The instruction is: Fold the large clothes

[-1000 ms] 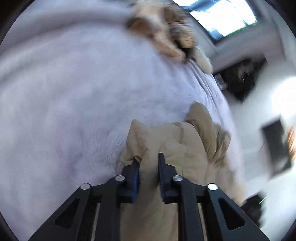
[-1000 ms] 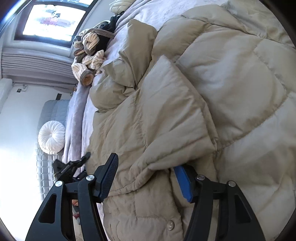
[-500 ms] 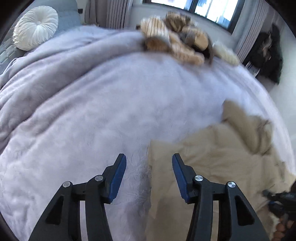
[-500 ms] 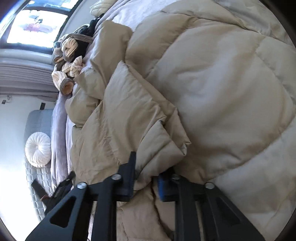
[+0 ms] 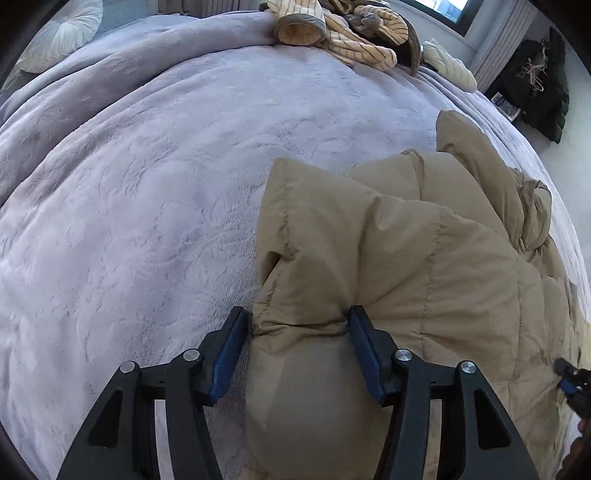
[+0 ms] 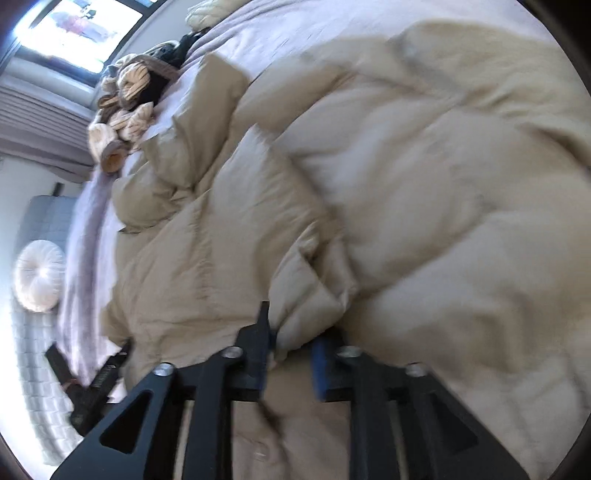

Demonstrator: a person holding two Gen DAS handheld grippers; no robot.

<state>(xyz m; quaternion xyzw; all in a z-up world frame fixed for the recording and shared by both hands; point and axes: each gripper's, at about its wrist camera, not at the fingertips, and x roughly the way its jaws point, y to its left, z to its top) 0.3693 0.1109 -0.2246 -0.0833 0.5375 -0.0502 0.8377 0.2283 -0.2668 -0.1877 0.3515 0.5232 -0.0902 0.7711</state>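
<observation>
1. Left gripper point(image 5: 301, 343): your jaws have just been opening and now stand spread around a thick padded fold of the tan puffer coat point(image 5: 424, 258). The right pad dents the fabric and the left pad lies at its edge, yet the bulge between them looks only loosely caught. This reads as a wide bite being set up on a bulky edge, not yet a firm pinch.

2. Right gripper point(image 6: 291, 347): your jaws, after closing tight, have just been opening a little. They are narrowly parted with a bunched corner of the coat point(image 6: 406, 184) between them. The view is blurred, so you cannot be certain how hard the pads press, but the fabric appears pinched. Holding a corner here probably lets you carry one side of the coat across for a fold.

3. Location of the coat: it lies spread on the lilac blanket point(image 5: 155, 206) that covers the bed, near the bed's edge. Several quilted panels are already doubled over one another, so the fold seems to be partly made.

4. Why two holds: the coat is large and puffy. One grip on each side keeps the padded layers from springing apart while you move them.

5. Surroundings: a heap of striped knitwear point(image 5: 340, 29) sits at the far end of the bed, well apart from the coat. A round white cushion point(image 6: 38, 275) rests beyond the bed.

6. Containers: no basket, box or drawer shows in either view. Nothing here holds folded clothes.
</observation>
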